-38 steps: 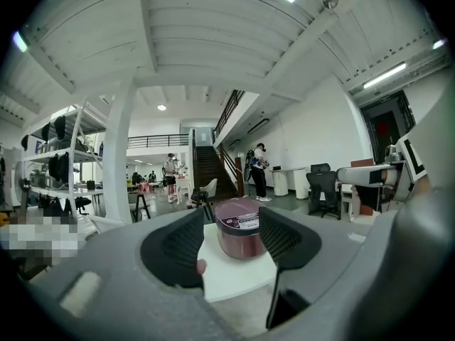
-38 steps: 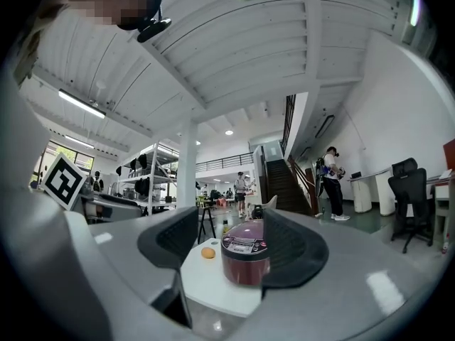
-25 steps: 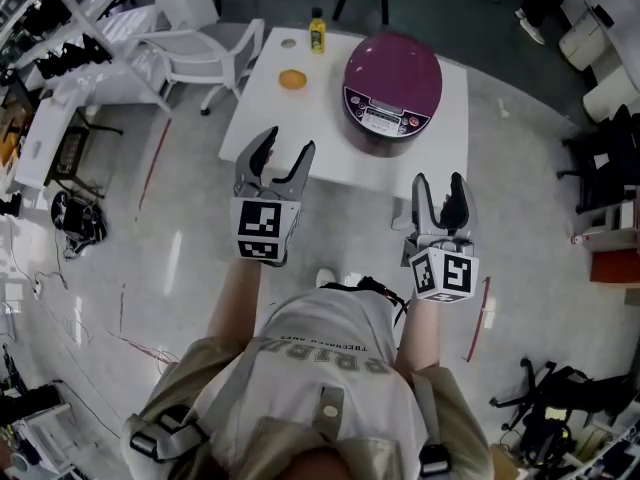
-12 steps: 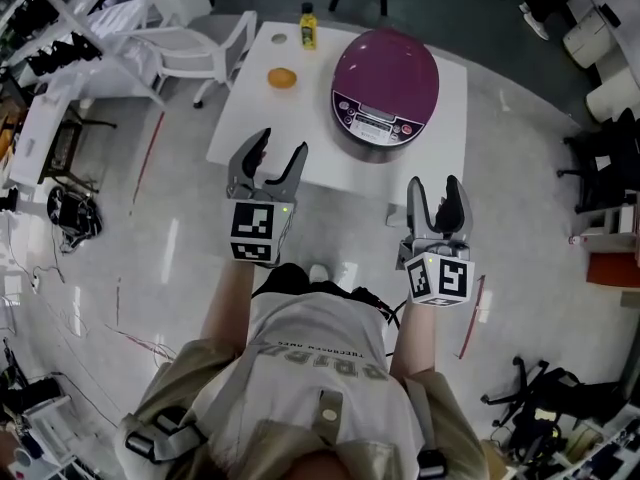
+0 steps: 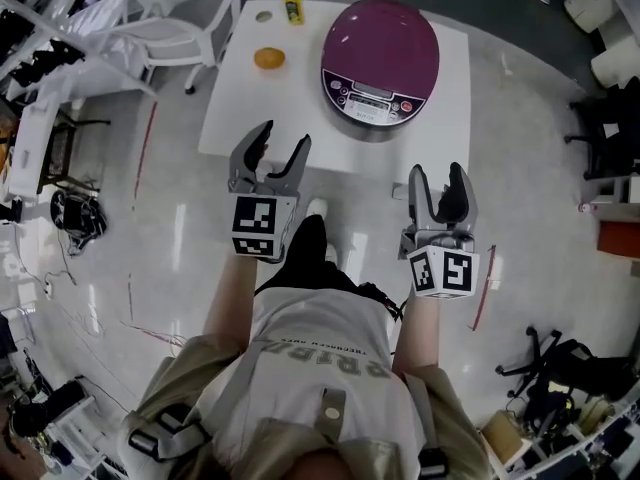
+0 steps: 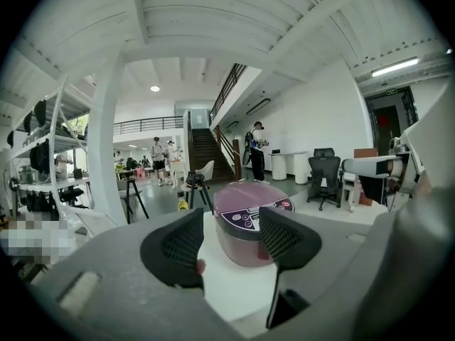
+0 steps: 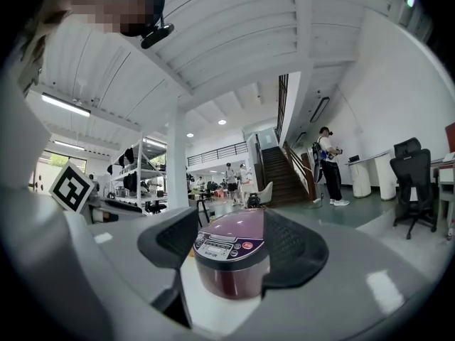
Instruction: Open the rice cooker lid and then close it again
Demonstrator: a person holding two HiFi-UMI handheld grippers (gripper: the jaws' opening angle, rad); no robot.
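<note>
On the white table [image 5: 245,118], right of centre: purple rice cooker [image 5: 380,58], lid down, control panel facing the person.
Left of cooker: orange [image 5: 268,58] and small yellow bottle [image 5: 291,3], both apart from it.
Left gripper [image 5: 281,143]: jaws apart, nothing between them, at the table's near edge, clear of the cooker.
Right gripper [image 5: 437,176]: jaws apart, empty, just off the near edge.
Beside table, left: white chair [image 5: 180,38].

On the far left of the white counter [image 5: 240,98] sit an orange [image 5: 267,58] and a yellow bottle [image 5: 291,3]. A white chair [image 5: 180,40] stands to its left.
</note>
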